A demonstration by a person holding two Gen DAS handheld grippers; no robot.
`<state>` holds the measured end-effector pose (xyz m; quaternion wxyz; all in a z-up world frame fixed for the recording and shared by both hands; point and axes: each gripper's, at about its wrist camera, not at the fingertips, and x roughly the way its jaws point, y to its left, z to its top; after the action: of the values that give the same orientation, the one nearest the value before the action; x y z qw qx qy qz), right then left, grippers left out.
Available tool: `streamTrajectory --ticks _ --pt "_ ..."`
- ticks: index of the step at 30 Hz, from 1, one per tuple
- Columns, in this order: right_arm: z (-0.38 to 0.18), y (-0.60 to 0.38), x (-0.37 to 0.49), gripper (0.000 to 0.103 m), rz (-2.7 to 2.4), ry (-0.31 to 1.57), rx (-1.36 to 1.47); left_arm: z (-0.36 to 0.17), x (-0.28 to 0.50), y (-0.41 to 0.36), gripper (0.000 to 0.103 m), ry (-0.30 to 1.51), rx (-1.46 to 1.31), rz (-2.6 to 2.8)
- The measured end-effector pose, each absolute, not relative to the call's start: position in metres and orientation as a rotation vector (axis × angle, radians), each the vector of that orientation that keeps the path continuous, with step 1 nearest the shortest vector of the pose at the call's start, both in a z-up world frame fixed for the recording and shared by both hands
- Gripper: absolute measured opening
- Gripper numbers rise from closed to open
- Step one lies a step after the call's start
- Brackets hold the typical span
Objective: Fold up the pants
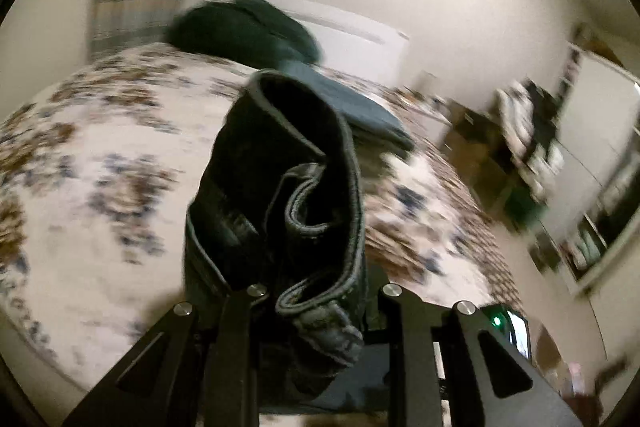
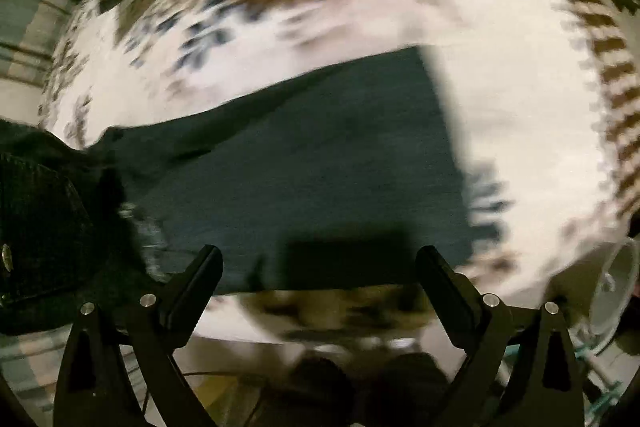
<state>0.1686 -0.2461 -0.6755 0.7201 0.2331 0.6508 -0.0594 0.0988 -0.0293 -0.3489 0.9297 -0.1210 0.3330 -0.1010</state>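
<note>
My left gripper (image 1: 316,291) is shut on the waistband end of the dark jeans (image 1: 276,195) and holds it bunched and raised above the floral bedspread (image 1: 100,147). In the right wrist view the dark pants (image 2: 304,167) lie flat across the bed (image 2: 500,87), their leg end toward the right. My right gripper (image 2: 320,267) is open and empty, low over the near edge of the pants. The lifted part of the pants shows at the left edge (image 2: 40,219). Both views are motion blurred.
A folded blue-grey garment (image 1: 360,107) and a dark heap of clothes (image 1: 244,27) lie at the far side of the bed, near a white headboard (image 1: 360,39). Shelves and furniture (image 1: 532,139) stand to the right. A clear plastic object (image 2: 612,291) sits by the bed edge.
</note>
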Motion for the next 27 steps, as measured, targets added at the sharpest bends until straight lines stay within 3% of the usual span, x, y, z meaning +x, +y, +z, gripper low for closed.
streamTrajectory --ticks 10,20,25,27 --pt "-0.668 -0.423 0.102 0.099 -0.376 1.428 0.544 -0.424 0.111 -0.186 0.018 0.938 -0.097 -0.374" --pt "-0.667 -0.488 0.084 0.099 -0.437 1.389 0.604 -0.464 0.104 -0.230 0.020 1.068 -0.009 -0.373" --pt "-0.668 -0.486 0.089 0.099 -0.420 1.361 0.636 -0.477 0.110 -0.233 0.030 1.198 -0.017 -0.353" --pt "-0.663 -0.486 0.091 0.099 -0.386 1.327 0.666 -0.469 0.110 -0.227 0.053 1.217 -0.060 -0.381"
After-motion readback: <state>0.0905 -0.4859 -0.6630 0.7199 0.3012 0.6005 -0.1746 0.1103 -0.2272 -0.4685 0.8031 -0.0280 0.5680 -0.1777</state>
